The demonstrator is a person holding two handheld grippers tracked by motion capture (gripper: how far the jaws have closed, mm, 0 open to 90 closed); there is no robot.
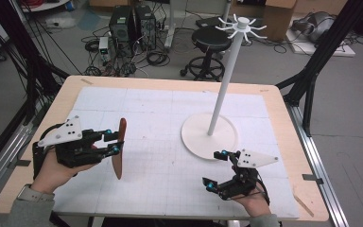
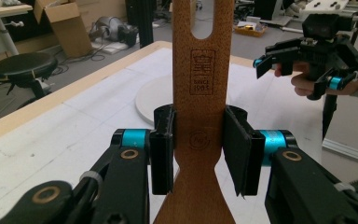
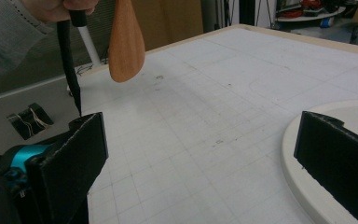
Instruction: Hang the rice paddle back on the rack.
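Note:
A brown wooden spatula [image 1: 120, 149] hangs upright over the left of the table, slotted handle end up. My left gripper [image 1: 115, 143] is shut on its neck; in the left gripper view both pads [image 2: 161, 154] press the sides of the wood [image 2: 200, 116]. A white rack [image 1: 230, 71], a tall pole with hooks on a round base [image 1: 196, 137], stands at centre right. My right gripper [image 1: 217, 169] stands open near the table's front edge, below that base, with nothing between its jaws. In the right gripper view the spatula's rounded blade [image 3: 126, 44] hangs at the upper left.
A white gridded mat [image 1: 170, 156] covers the wooden table [image 1: 274, 94]. Beyond the far edge stand a black stool [image 1: 210, 40], computer towers [image 1: 132, 23] and tangled cables. Black frame legs [image 1: 321, 52] stand at the right.

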